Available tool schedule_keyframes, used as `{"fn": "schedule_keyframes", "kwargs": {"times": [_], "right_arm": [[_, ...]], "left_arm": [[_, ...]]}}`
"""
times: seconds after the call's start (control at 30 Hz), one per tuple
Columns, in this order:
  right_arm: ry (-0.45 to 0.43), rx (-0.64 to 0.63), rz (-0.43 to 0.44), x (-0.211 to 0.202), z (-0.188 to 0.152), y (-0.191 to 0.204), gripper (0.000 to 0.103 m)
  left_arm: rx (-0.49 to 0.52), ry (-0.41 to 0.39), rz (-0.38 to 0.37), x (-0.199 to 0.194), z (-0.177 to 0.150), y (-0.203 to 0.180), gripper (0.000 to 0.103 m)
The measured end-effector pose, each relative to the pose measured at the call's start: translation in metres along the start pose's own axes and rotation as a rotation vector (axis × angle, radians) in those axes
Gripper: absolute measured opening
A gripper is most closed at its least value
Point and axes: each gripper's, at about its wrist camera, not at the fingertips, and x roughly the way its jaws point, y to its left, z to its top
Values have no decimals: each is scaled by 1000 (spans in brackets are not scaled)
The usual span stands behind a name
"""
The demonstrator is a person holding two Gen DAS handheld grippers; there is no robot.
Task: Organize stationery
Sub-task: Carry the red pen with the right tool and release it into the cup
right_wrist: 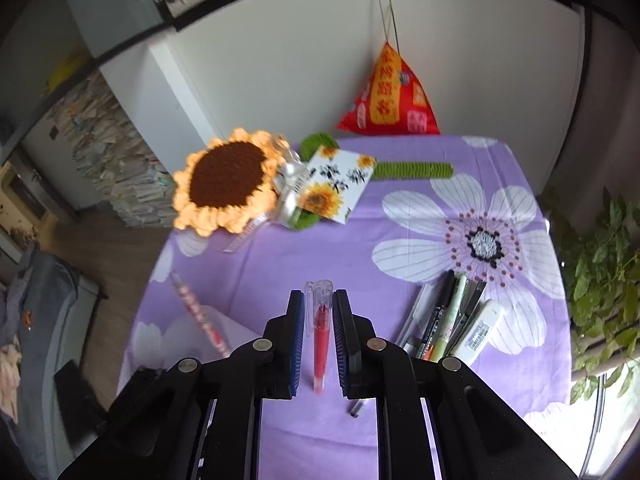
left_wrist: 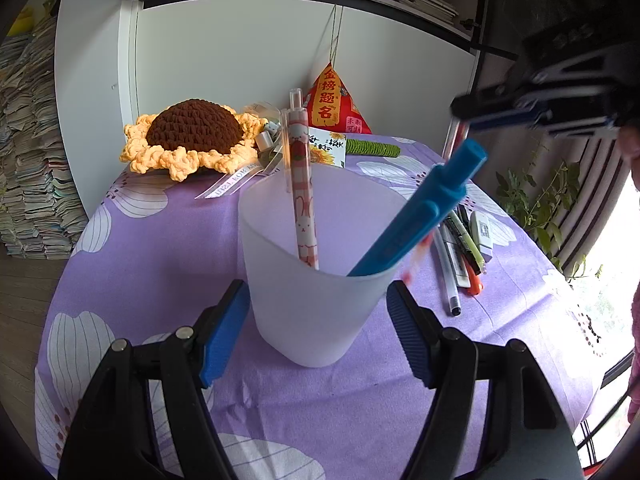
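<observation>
A frosted white cup [left_wrist: 316, 280] stands on the purple flowered tablecloth [left_wrist: 160, 248]. It holds a pink checked pen [left_wrist: 302, 192] and a blue pen [left_wrist: 416, 216]. My left gripper [left_wrist: 318, 336] is open with a pad on each side of the cup's lower wall, not pressing it. My right gripper [right_wrist: 317, 336] is shut on a red pen with a clear cap [right_wrist: 320, 328] and holds it above the table. The right gripper also shows in the left wrist view [left_wrist: 536, 108], up at the right above the cup. Several pens and a white eraser [right_wrist: 452, 320] lie on the cloth.
A crocheted sunflower [left_wrist: 192, 136] with green stem [right_wrist: 412, 169], a sunflower card [right_wrist: 336, 188] and a red triangular pouch [left_wrist: 332, 104] sit at the table's far side by the white wall. Stacked books stand at the left, a plant [right_wrist: 600, 264] at the right.
</observation>
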Motion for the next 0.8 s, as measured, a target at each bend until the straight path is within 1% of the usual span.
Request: {"fn": "schedule_keyframes", "kwargs": {"times": [0.17, 0.33, 0.43, 0.57, 0.67, 0.8], "right_arm": [[-111, -57, 9, -40, 2, 23, 15], [-190, -102, 36, -66, 10, 45, 15], [-223, -134, 50, -78, 12, 58, 15], [-226, -170, 83, -83, 10, 69, 15], [-194, -176, 109, -77, 7, 72, 15], [-136, -179, 92, -57, 3, 72, 15]], "left_arm": [[0, 0, 0, 0, 0, 0, 70], [0, 1, -1, 0, 0, 0, 70], [0, 0, -1, 0, 0, 0, 70], [0, 0, -1, 0, 0, 0, 70], [0, 0, -1, 0, 0, 0, 70], [0, 0, -1, 0, 0, 0, 70]]}}
